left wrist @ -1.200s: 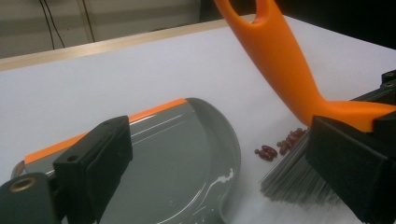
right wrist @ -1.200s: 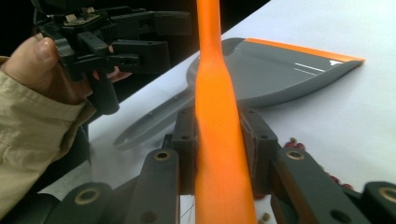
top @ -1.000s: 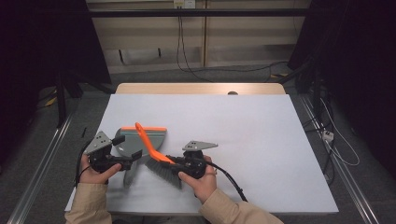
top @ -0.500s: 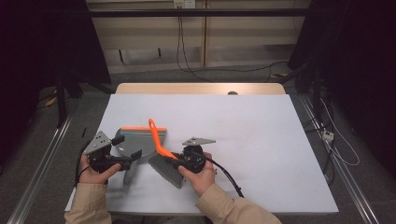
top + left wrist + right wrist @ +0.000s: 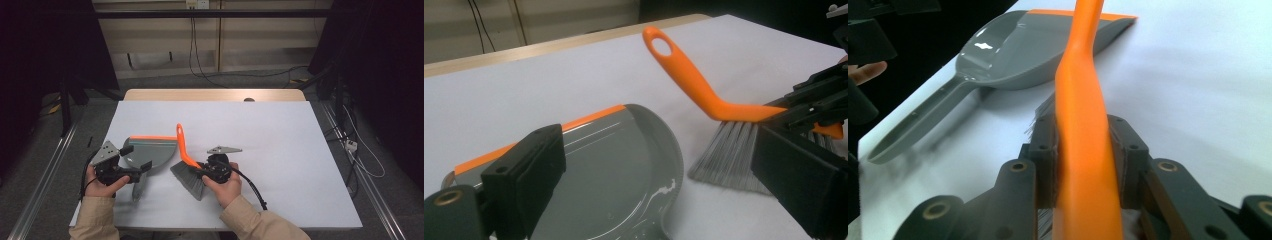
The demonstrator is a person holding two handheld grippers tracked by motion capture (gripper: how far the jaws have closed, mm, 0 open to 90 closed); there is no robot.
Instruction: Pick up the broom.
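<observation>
A grey dustpan point(image 5: 152, 152) with an orange lip lies flat on the white table point(image 5: 280, 150), its handle point(image 5: 138, 189) pointing at the near edge. My left gripper point(image 5: 136, 157) is open at the pan's near left side, jaws wide apart over the pan point(image 5: 624, 165) and not gripping it. Just to the right, my right gripper point(image 5: 204, 169) is shut on the orange back of a hand brush point(image 5: 184, 147). The brush's grey bristles point(image 5: 191, 181) reach down to the table beside the pan. In the right gripper view both pads clamp the orange brush point(image 5: 1083, 115).
A wooden strip point(image 5: 210, 95) runs along the table's far edge. The right gripper's black cable point(image 5: 252, 189) trails toward the near edge. Metal rails point(image 5: 40, 175) flank the table on the floor. The table's right half is bare white surface.
The right gripper has carried the brush to the right, off the dustpan, and turned it so the orange handle points away from me. The left gripper has stayed where it was.
</observation>
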